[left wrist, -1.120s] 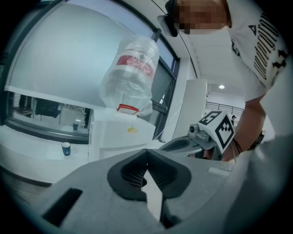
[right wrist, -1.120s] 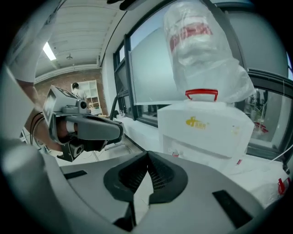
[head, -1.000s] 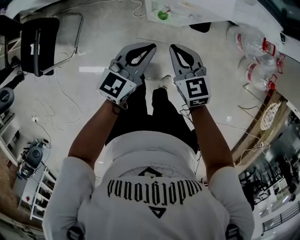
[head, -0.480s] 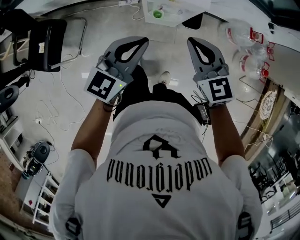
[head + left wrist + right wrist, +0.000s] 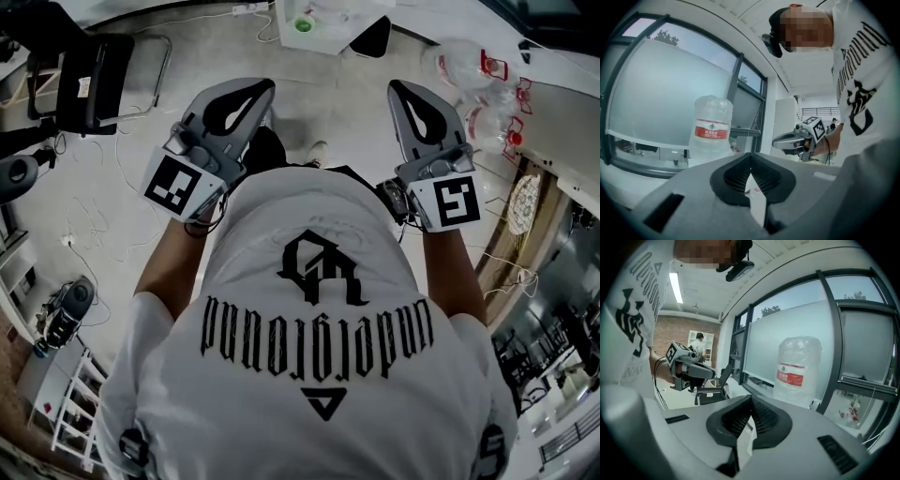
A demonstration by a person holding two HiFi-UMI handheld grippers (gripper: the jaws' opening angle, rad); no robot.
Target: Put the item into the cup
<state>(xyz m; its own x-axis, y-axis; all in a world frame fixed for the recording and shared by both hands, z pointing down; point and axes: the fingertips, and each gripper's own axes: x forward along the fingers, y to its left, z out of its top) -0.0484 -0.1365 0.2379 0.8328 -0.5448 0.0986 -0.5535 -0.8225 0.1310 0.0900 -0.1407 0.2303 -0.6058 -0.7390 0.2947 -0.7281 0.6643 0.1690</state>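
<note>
Both grippers closed and empty, over open floor.
The left gripper (image 5: 265,90) and right gripper (image 5: 397,87) flank the person's shirt (image 5: 309,328), well apart. Bare floor (image 5: 328,103) runs ahead between a chair (image 5: 89,70) and water jugs (image 5: 464,66). On the worktop (image 5: 323,37) beyond sits a green thing (image 5: 302,25), too small to name.

- The left claw (image 5: 751,159) fills the lower frame, its grey jaws closed tip to tip with nothing between them.
- Beyond it a large clear water jug (image 5: 712,126) with a red label stands upright before a dark-framed window (image 5: 670,79).
- At the right are the person's white printed shirt (image 5: 862,79) and the right claw (image 5: 777,139) with its marker cube (image 5: 814,126).
</note>
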